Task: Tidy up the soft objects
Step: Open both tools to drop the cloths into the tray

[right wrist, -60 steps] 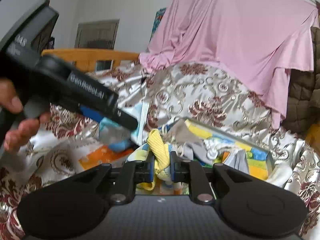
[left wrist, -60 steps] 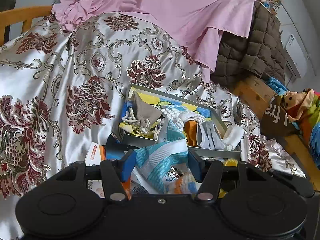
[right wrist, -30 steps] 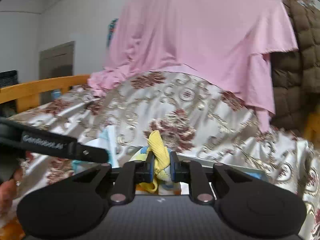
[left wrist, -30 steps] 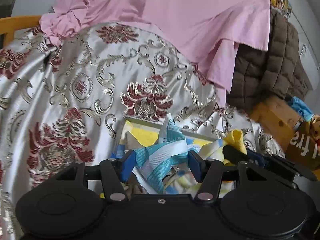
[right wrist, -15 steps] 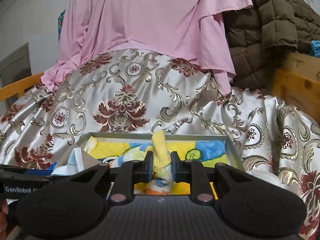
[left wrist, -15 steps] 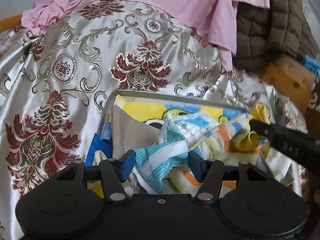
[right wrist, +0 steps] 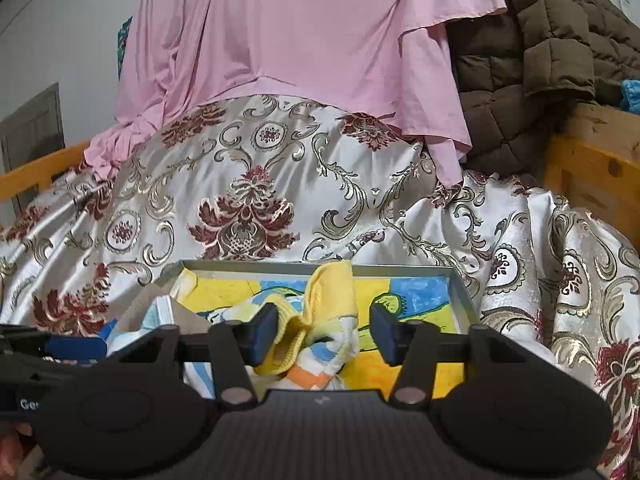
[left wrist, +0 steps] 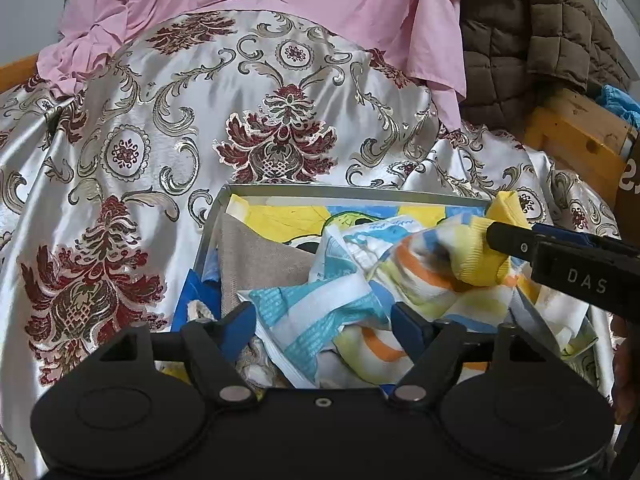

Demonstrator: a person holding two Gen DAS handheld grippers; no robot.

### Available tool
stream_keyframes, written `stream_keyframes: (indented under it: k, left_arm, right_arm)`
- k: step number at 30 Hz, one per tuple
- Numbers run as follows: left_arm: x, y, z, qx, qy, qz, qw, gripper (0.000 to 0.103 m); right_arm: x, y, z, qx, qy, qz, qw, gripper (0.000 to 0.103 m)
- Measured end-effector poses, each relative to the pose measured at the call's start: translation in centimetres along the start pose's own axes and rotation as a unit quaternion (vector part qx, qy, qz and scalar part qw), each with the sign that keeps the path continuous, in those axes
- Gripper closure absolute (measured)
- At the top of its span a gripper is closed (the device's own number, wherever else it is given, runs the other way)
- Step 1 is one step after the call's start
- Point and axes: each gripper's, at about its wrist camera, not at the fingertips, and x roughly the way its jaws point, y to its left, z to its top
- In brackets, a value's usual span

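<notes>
1. Satin floral bedspread (left wrist: 168,128) is covering the bed and carrying the grey tray (left wrist: 208,236).
2. Left gripper (left wrist: 323,322) is opening over the tray's near edge; the blue-striped cloth (left wrist: 312,320) is lying loose between its jaws.
3. Right gripper (right wrist: 323,334) is opening; the yellow sock (right wrist: 332,296) is sagging into the tray, free of the right pad.
4. Beyond the tray, a pink sheet (right wrist: 300,40) is hanging.

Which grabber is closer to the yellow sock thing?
Right. The right gripper has the yellow cloth between its opening jaws. The left gripper, also opening, is beside it, around the blue striped cloth.
</notes>
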Motion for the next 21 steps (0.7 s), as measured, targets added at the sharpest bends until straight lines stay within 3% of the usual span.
stream_keyframes:
  k: [8,12,21]
  left_arm:
    - [-3.2,0.0,0.1,-0.015,-0.031,0.006,0.9994,0.014]
    - [-5.8,0.4,0.4,-0.039,-0.061,0.01,0.9973,0.007]
    - [-12.5,0.9,0.7,-0.061,-0.114,0.02,0.9914,0.001]
  right_arm:
    - [-2.4,-0.3,1.0,0.016,-0.024,0.0,1.0,0.017]
    - [-4.2,-0.2,1.5,0.022,-0.042,-0.001,0.999,0.011]
    - [-9.7,0.8,1.5,0.029,-0.064,-0.004,0.997,0.003]
